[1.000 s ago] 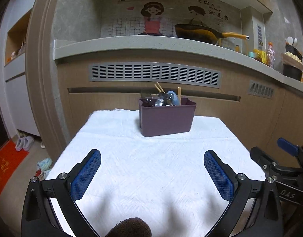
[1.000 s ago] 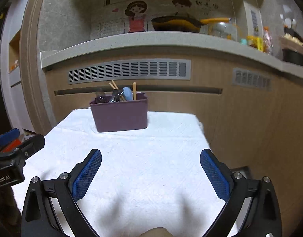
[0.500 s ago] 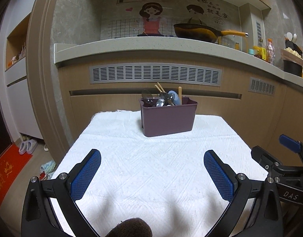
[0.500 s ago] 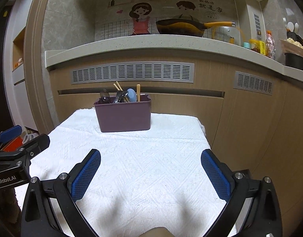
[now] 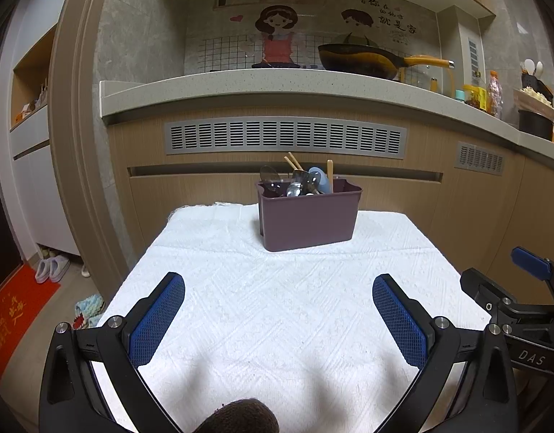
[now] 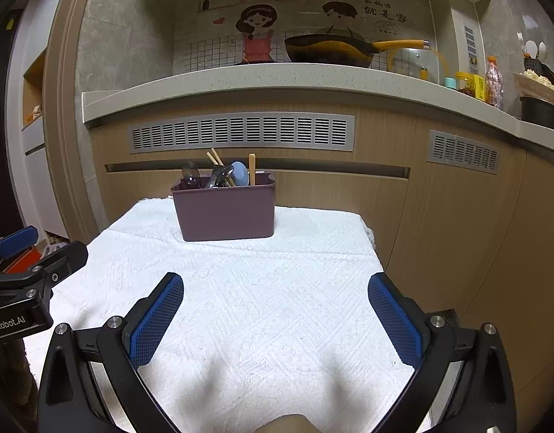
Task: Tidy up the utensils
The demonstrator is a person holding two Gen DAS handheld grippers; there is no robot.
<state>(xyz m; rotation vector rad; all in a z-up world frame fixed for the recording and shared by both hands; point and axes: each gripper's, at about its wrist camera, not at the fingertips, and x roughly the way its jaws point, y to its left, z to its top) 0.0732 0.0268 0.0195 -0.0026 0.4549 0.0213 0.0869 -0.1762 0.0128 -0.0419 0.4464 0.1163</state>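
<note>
Left wrist view: left tongs [image 5: 278,310] spread wide, empty. Purple caddy [image 5: 308,218] at 12 o'clock on white-clothed tabletop [image 5: 277,288], utensils [image 5: 298,182] standing inside. Nothing loose; sorting looks finished.

Right wrist view: right tongs [image 6: 275,310] spread, empty; caddy at 11 o'clock.

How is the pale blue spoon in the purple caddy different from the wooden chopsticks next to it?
The pale blue spoon ends in a broad rounded bowl; the wooden chopsticks are thin straight sticks. The spoon is blue, the chopsticks light tan. The spoon stands close to upright, while the chopsticks lean to the left in the view and poke up higher. Both stand in the purple caddy on the white cloth, sticking out above its rim.
</note>
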